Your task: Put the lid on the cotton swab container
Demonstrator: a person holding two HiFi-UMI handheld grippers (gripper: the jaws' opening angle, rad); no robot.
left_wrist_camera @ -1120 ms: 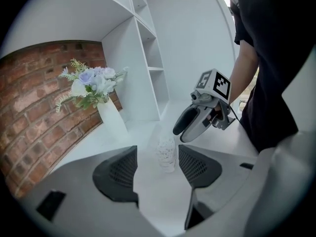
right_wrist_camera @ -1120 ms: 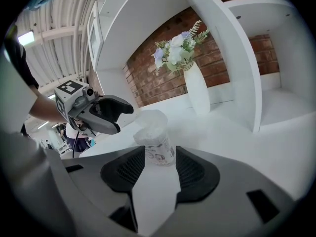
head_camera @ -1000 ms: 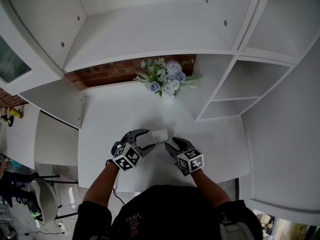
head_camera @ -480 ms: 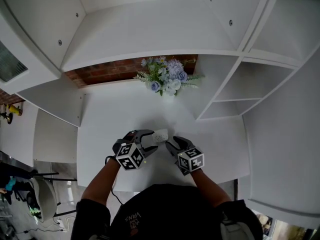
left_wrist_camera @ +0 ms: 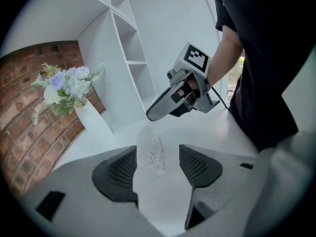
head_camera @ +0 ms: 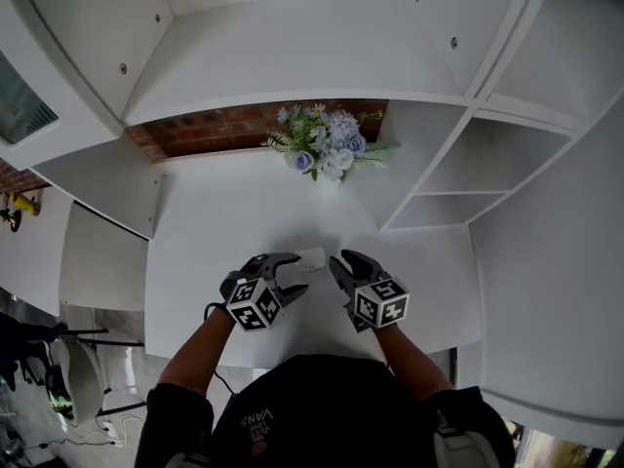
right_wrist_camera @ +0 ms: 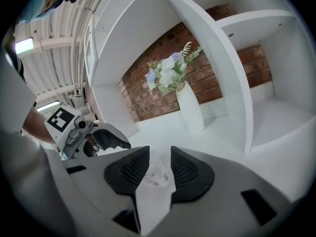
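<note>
**Item:** the cotton swab container (head_camera: 312, 257), translucent, with a printed label. It is standing upright on the desk (head_camera: 214, 232), about midway between the left and right edges and nearer the front edge than the back. Whether the lid is sitting on it cannot be told.

**Grip, left:** the left claw (left_wrist_camera: 157, 149) is resting released, its jaws standing wide. The container is sitting between them, just beside the pad (left_wrist_camera: 116, 172) at that view's left. Bare desk is showing between it and the other pad.

**Grip, right:** the right claw (right_wrist_camera: 159, 149) has just been closing its jaws, which are standing part-way apart. In the right gripper view the container is showing in the narrow gap between them. The left gripper view is showing this claw hanging clear of the desk, its tip just above the container's top and apart from it, gripping nothing visible.

**Surroundings:** a flower vase (head_camera: 327, 154) is standing at the middle of the back edge against the brick wall (head_camera: 214, 135), well apart from the container. A white shelf unit (head_camera: 439, 178) is occupying the back right corner.

**Open room:** bare desk is lying open from the left claw to the left edge, from the right claw to the right edge, and between container and vase.
</note>
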